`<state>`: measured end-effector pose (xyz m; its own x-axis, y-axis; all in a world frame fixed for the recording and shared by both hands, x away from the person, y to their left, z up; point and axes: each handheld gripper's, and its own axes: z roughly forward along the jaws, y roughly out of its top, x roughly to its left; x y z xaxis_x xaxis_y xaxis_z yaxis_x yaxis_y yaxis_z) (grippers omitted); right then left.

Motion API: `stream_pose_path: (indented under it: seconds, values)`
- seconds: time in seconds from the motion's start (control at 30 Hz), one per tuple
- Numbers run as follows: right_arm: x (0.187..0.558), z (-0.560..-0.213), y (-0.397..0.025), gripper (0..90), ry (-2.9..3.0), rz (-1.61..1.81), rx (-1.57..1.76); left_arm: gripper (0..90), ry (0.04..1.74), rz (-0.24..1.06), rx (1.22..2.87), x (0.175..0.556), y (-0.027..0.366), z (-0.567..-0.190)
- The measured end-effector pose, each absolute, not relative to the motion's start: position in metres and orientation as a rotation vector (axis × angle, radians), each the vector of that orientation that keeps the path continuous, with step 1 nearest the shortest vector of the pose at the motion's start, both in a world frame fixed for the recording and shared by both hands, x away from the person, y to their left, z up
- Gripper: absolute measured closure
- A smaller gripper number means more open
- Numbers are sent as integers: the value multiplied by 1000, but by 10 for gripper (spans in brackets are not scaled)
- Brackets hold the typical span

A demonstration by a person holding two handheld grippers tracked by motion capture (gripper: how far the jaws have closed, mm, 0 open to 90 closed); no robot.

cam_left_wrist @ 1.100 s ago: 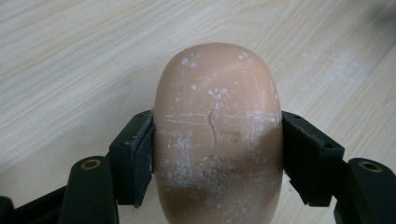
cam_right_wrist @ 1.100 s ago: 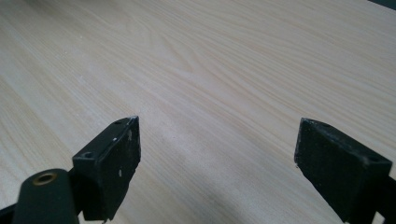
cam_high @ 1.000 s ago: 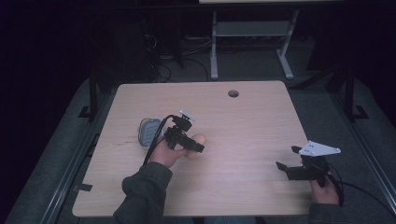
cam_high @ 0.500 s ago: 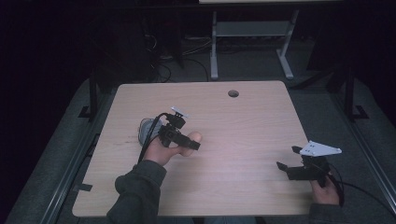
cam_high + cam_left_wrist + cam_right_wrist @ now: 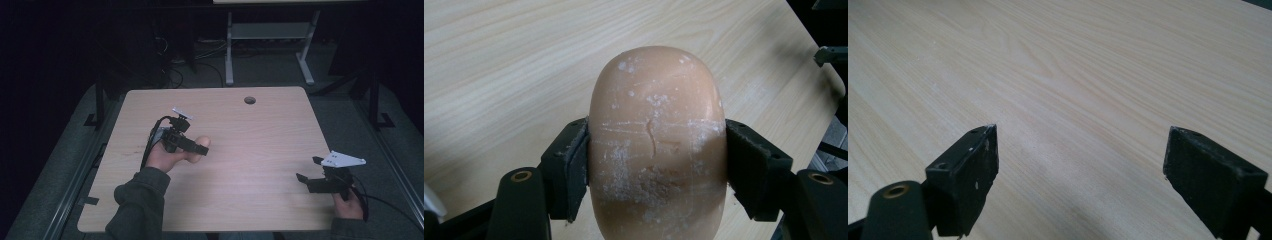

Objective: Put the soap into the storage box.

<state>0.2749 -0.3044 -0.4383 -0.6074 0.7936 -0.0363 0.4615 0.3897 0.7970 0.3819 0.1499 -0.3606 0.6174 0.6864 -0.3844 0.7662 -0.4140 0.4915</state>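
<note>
Bun (image 5: pixel 201 145): I see a small tan bun, left of the table's middle, up in my left gripper.
High view: my left gripper (image 5: pixel 199 147) holds the bun over the wooden table (image 5: pixel 260 130). My right gripper (image 5: pixel 309 171) sits near the right edge, jaws apart.
Left gripper view: both black pads (image 5: pixel 574 167) press the bun's sides. White powder dots it.
Right gripper view: my jaws are wide, with bare table between them.

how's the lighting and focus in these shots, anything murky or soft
High view: light wooden table evenly lit, surroundings nearly black, slightly soft overall. Left gripper view: the peach-coloured rounded dough-like lump is sharp with white dusting clear, its lower part shadowed, in the left gripper. Right gripper view: wood grain is crisp, the right gripper close and dark, with a faint shadow beneath.
</note>
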Motion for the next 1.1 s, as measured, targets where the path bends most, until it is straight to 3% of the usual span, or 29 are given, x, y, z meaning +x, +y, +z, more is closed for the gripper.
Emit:
stream_pose_path:
  seconds: [1.1]
  values:
    - [275,-439,-306,140,2237,1089,1088,323,1211,-177,2127,397,196,-343]
